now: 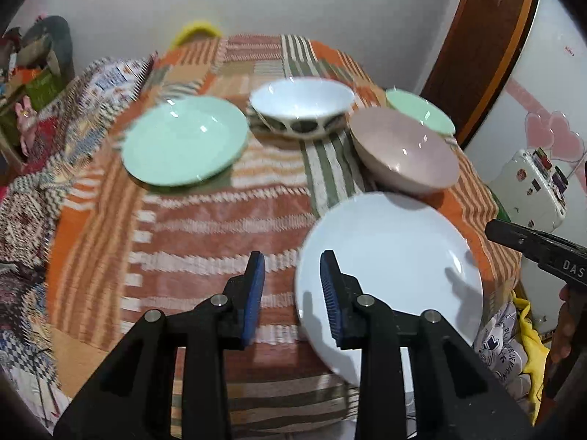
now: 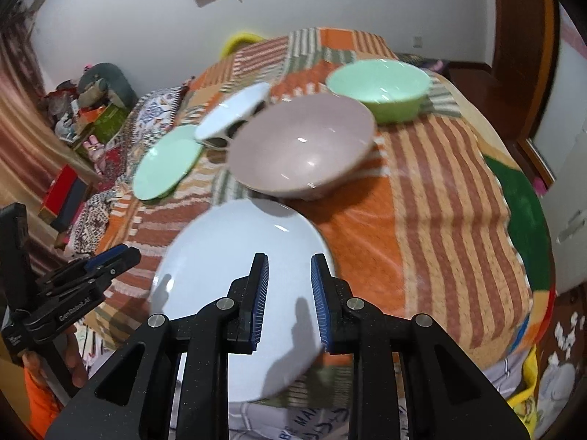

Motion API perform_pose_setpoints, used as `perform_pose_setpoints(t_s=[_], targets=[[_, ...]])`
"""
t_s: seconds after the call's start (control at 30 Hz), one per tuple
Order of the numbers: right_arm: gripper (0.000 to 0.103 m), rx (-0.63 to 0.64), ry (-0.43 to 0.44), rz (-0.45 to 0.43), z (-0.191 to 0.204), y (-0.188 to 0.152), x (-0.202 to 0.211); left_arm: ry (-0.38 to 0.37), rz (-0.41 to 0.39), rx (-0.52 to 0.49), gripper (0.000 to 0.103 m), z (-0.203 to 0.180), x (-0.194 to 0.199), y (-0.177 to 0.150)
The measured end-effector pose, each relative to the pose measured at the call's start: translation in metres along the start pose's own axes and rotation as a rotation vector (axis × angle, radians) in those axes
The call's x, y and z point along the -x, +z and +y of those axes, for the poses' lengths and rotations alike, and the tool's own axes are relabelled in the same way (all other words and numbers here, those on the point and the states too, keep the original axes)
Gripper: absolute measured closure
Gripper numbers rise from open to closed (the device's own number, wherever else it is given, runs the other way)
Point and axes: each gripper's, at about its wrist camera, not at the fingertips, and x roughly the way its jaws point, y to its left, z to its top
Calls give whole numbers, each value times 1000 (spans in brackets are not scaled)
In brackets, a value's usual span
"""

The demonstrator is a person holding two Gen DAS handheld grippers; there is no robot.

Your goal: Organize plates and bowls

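A white plate lies at the table's near edge. Behind it sit a pink bowl, a green bowl, a white bowl with dark patches and a green plate. My left gripper is open and empty, hovering just left of the white plate's rim. My right gripper is open and empty above the white plate's near part. The left gripper also shows in the right wrist view.
The table wears an orange striped patchwork cloth. A wooden door and a white fridge stand at right. Clutter and boxes lie on the floor at left. A yellow chair back is behind the table.
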Motion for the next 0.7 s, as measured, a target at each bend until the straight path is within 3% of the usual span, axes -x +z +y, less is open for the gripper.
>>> perform_pose_setpoints(t_s=[0.1, 0.2, 0.37, 0.7], targets=[[74, 37, 11, -21, 15, 9, 0, 31, -50, 16, 53, 13, 17, 5], [68, 66, 24, -41, 28, 17, -2, 69, -92, 37, 47, 29, 29, 11], [59, 108, 47, -52, 48, 30, -11, 138, -120, 84, 42, 61, 34, 20], [58, 181, 104, 1, 90, 56, -53, 215, -125, 138, 40, 121, 22, 33]])
